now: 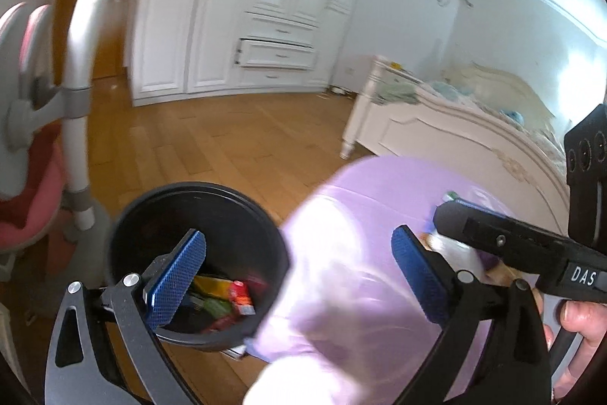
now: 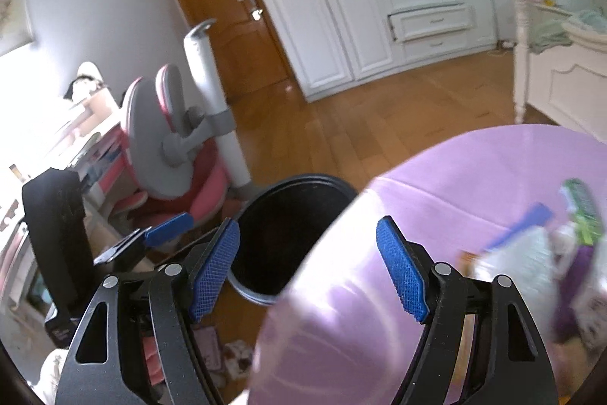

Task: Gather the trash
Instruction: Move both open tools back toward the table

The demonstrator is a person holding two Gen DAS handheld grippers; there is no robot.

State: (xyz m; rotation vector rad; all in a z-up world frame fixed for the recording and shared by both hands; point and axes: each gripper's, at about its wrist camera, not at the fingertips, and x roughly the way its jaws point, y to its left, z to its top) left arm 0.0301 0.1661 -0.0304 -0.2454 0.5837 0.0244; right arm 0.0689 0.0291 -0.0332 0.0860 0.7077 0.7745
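A black round bin (image 1: 125, 245) stands on the wooden floor with several colourful wrappers (image 1: 224, 298) in its bottom. Right of it bulges a translucent purple trash bag (image 1: 341, 272), blurred, with white, green and blue trash (image 2: 531, 253) showing through its side. My left gripper (image 1: 299, 276) is open wide, one blue pad over the bin and the other against the bag's outline, with no pad pressing. My right gripper (image 2: 309, 270) is open too, over the bin's edge (image 2: 296, 183) and the bag (image 2: 455, 185). The left gripper's blue pad (image 2: 167, 234) shows beside it. A hand (image 1: 580, 325) holds the right one.
A pink and grey desk chair (image 2: 182, 139) and a white tower fan (image 2: 212, 82) stand left of the bin. A white wardrobe (image 1: 197, 25) with one drawer ajar (image 1: 277, 52) fills the back wall. A white bed (image 1: 455, 128) is at right. Scraps (image 2: 235, 355) lie on the floor.
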